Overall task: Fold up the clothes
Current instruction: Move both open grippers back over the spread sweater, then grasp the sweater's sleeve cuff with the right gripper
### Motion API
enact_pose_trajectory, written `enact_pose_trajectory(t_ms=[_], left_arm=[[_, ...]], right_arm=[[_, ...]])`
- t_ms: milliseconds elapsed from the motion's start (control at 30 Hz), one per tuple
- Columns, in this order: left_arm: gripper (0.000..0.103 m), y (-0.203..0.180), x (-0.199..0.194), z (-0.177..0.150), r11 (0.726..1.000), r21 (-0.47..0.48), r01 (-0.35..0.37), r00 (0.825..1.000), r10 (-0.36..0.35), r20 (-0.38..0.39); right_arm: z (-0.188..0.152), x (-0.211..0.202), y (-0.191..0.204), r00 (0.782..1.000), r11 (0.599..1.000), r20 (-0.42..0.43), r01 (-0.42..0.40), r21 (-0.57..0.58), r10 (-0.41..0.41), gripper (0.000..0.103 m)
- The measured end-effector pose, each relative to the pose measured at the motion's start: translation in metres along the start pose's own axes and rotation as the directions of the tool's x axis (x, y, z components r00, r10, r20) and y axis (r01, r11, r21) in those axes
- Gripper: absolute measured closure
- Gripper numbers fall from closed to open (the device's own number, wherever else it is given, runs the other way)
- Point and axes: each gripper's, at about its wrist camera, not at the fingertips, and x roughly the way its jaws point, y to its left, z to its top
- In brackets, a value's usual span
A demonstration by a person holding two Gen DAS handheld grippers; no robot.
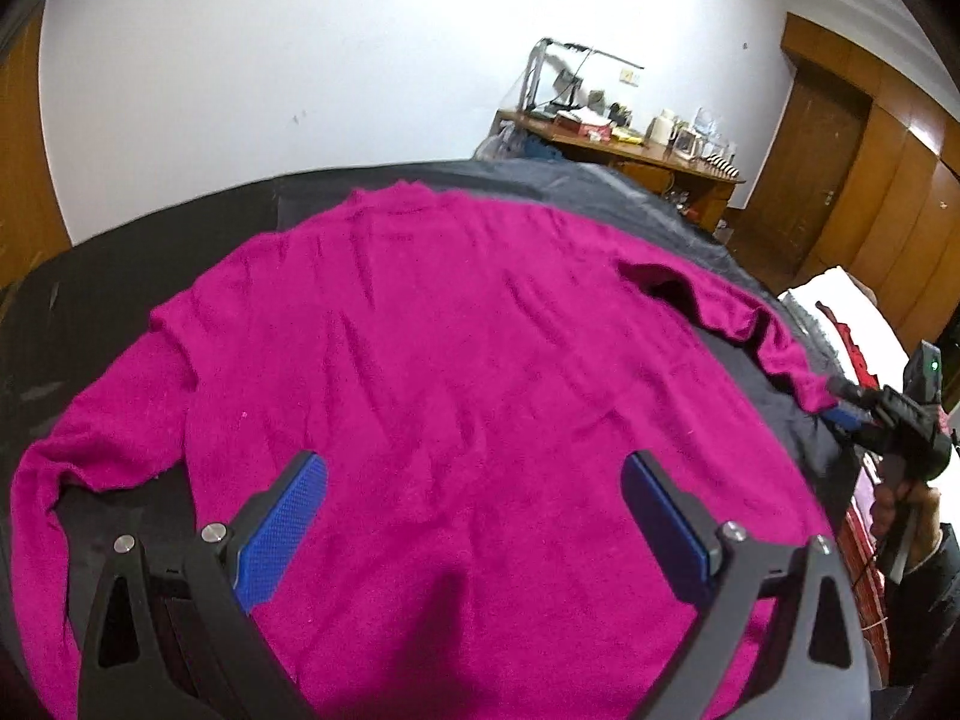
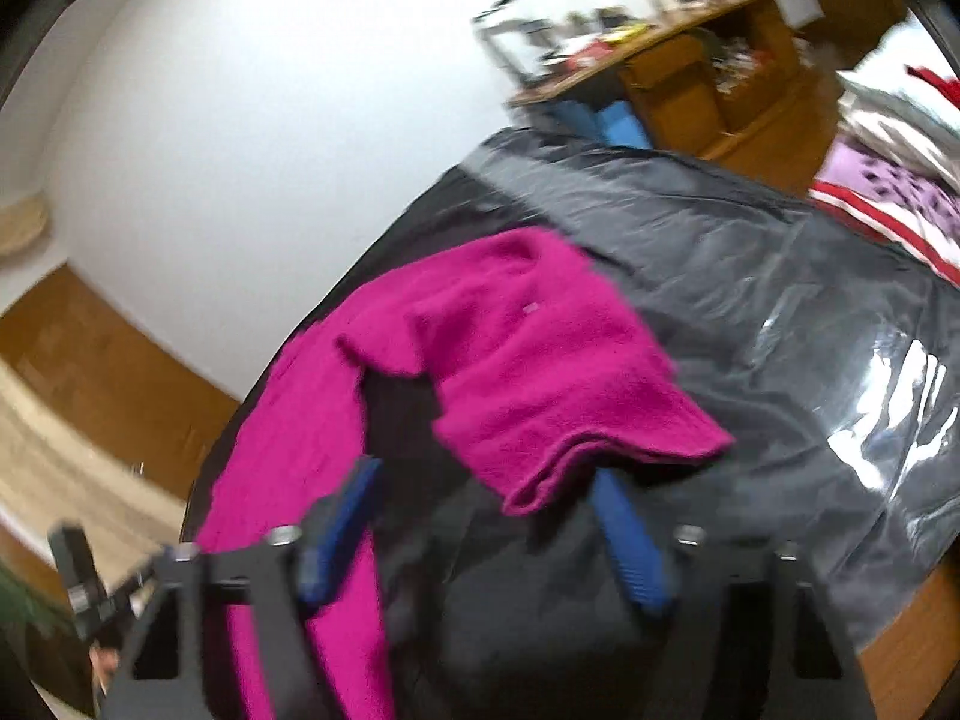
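White wall behind; wooden desk (image 1: 624, 147) cluttered at back right. Dark cloth (image 1: 180, 240) covers the work surface. Magenta sweater (image 1: 450, 360) lies spread flat on it, one sleeve pulled out to the right. Left gripper (image 1: 474, 480) hovers over the hem, fingers spread wide, empty. Right gripper (image 2: 486, 480) at the sleeve (image 2: 540, 372) cuff; blurred, cannot tell whether it pinches the cuff.

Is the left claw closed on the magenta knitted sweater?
No, the left claw hangs open above the magenta knitted sweater, gripping nothing.
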Motion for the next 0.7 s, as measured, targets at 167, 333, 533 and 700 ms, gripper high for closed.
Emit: enact_pose_trajectory(t_ms=[167, 333, 533, 700], left_arm=[[0.003, 0.011, 0.006, -0.001, 1.000, -0.018, 0.009, 1.000, -0.010, -0.016], [0.003, 0.011, 0.018, 0.000, 1.000, -0.007, 0.024, 0.999, -0.024, -0.044], [0.003, 0.013, 0.017, -0.002, 0.999, 0.005, 0.034, 0.999, -0.034, -0.040], [0.003, 0.027, 0.021, 0.000, 0.999, -0.042, 0.030, 0.999, -0.031, -0.040]], right_arm=[[-0.001, -0.007, -0.003, 0.993, 0.993, 0.058, 0.102, 0.050, -0.105, 0.049], [0.002, 0.000, 0.001, 0.972, 0.976, 0.093, 0.217, 0.012, -0.218, 0.068], [0.012, -0.003, -0.010, 0.963, 0.968, 0.104, 0.242, 0.069, -0.248, 0.089], [0.038, -0.019, 0.012, 0.967, 0.984, 0.184, 0.167, 0.062, -0.175, 0.094]])
